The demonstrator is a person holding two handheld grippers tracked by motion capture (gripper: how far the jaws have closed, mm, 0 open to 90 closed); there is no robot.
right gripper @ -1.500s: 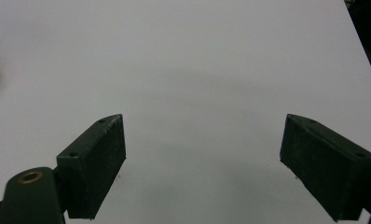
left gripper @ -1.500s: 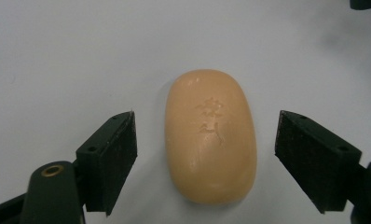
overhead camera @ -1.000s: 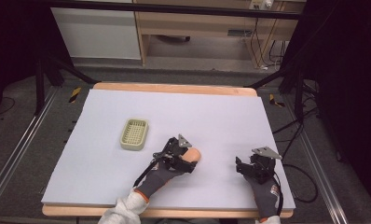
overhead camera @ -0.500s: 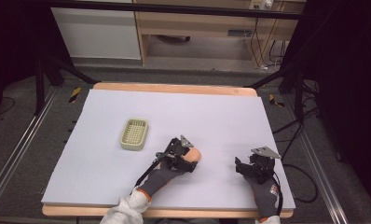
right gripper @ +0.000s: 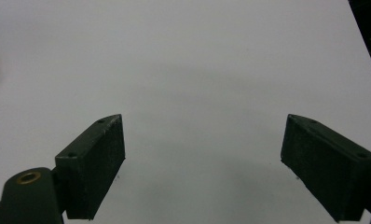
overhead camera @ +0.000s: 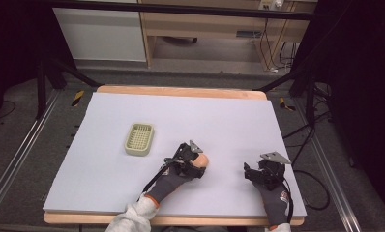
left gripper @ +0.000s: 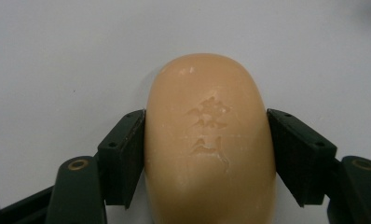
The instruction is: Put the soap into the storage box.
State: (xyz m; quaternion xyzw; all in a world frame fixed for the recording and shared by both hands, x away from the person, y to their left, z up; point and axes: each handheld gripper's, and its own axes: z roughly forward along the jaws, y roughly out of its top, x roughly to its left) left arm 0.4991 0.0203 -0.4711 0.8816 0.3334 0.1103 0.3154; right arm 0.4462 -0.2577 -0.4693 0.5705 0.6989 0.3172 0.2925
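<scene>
An orange-tan bar of soap (left gripper: 209, 140) with a stamped mark lies on the white table, and both jaws of my left gripper (left gripper: 207, 158) press against its sides. From above, that soap (overhead camera: 201, 160) pokes out past the left gripper (overhead camera: 193, 157) near the table's front middle. A pale green slotted soap dish (overhead camera: 139, 139) sits to the left of it, a short way off. Over bare table at the front right, my right gripper (overhead camera: 260, 173) has its jaws spread wide (right gripper: 202, 163) with nothing between them.
The white sheet (overhead camera: 181, 116) covers a wooden table whose front edge (overhead camera: 181, 220) is close to both hands. Black stand legs, cables and a shelf unit lie beyond the table's far and right sides.
</scene>
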